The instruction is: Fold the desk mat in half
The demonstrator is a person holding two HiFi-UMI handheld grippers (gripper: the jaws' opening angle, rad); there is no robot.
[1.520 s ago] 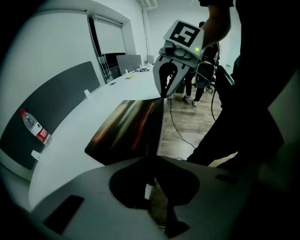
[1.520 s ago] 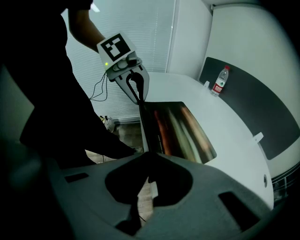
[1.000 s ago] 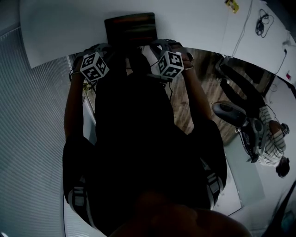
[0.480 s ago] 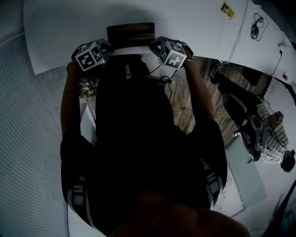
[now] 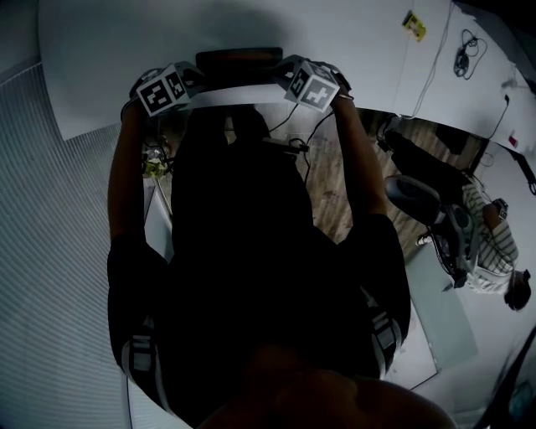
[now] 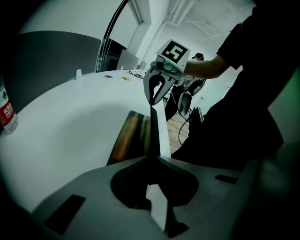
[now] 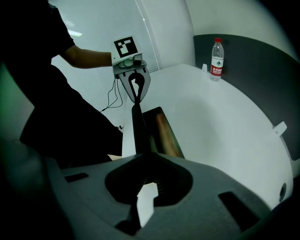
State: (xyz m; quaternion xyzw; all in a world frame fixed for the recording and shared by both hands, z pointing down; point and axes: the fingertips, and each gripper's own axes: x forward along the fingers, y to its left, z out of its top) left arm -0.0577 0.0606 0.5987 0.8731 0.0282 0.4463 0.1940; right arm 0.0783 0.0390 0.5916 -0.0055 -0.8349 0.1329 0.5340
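Observation:
The dark desk mat (image 5: 239, 57) lies on the white table (image 5: 100, 50) straight ahead of me. My left gripper (image 5: 198, 78) and right gripper (image 5: 281, 74) face each other across the mat's near side, each shut on its near edge. In the left gripper view that edge runs edge-on as a thin dark line (image 6: 152, 126) from my left gripper (image 6: 152, 161) up to the right gripper (image 6: 153, 97). The flat part of the mat (image 6: 131, 136) glints beside it. In the right gripper view the lifted edge (image 7: 138, 131) stretches from the right gripper (image 7: 143, 161) to the left gripper (image 7: 136, 99).
A water bottle (image 7: 216, 58) stands far back on the table, and it shows at the left of the left gripper view (image 6: 5, 112). Cables (image 5: 466, 43) and a yellow item (image 5: 413, 22) lie on a table to the right. Another person (image 5: 490, 251) sits beside an office chair (image 5: 419, 197).
Both grippers have moved away from me over the table with the mat's near edge held between them. Less of the flat mat shows beyond them now.

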